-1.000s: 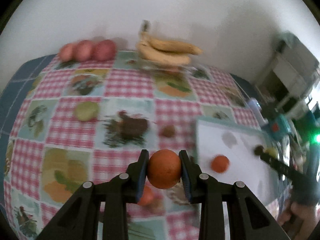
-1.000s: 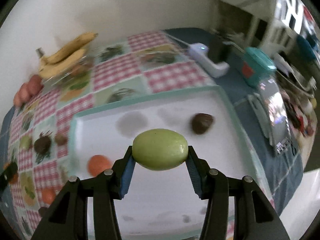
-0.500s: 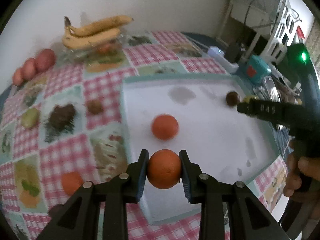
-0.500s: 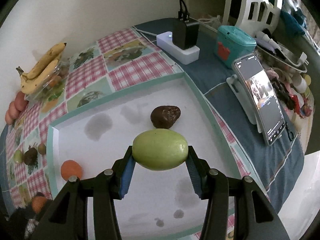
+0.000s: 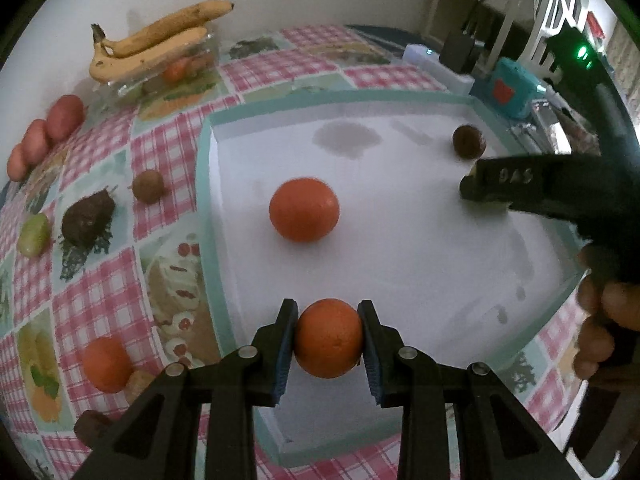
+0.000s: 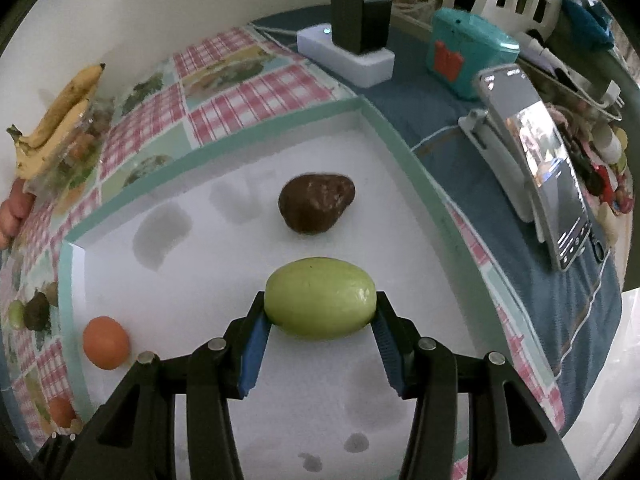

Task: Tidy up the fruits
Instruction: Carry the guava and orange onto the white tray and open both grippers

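My left gripper is shut on an orange and holds it over the near part of the white tray with a teal rim. A second orange lies in the tray. My right gripper is shut on a green oval fruit over the tray, just short of a dark brown fruit. In the left wrist view the right gripper reaches in from the right near that brown fruit.
On the checked cloth left of the tray lie bananas, red fruits, a small brown fruit, a dark fruit, a green fruit and an orange. A power strip, teal box and phone stand right of the tray.
My left gripper has swung right from over the cloth to over the tray with its orange. My right gripper has moved deeper into the tray toward the brown fruit.
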Demonstrator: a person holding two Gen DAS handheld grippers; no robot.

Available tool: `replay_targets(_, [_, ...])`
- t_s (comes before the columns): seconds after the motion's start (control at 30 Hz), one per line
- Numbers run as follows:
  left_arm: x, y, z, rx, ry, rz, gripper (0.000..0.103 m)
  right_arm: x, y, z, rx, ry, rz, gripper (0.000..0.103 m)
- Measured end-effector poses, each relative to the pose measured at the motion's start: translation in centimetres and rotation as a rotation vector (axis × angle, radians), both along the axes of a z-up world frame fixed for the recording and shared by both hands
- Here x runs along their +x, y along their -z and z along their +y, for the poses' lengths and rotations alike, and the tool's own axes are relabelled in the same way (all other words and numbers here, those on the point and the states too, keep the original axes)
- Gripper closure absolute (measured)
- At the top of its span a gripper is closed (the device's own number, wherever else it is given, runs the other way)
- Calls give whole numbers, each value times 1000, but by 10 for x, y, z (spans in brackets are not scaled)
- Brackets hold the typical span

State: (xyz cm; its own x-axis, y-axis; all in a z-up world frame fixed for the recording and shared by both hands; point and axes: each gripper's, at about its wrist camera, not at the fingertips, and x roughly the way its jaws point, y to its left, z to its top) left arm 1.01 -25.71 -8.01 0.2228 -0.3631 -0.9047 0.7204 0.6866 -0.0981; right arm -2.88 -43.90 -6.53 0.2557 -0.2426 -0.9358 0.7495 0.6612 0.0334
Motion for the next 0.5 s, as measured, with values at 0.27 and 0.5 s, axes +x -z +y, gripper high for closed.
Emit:
replay_targets(0.27, [-1, 1, -2, 8, 11, -10, 70, 2, 0, 1, -23, -5, 11, 51])
replay_targets(0.5, [3, 0, -1, 0, 9, 20, 69, 6, 3, 1, -27, -22, 32, 49])
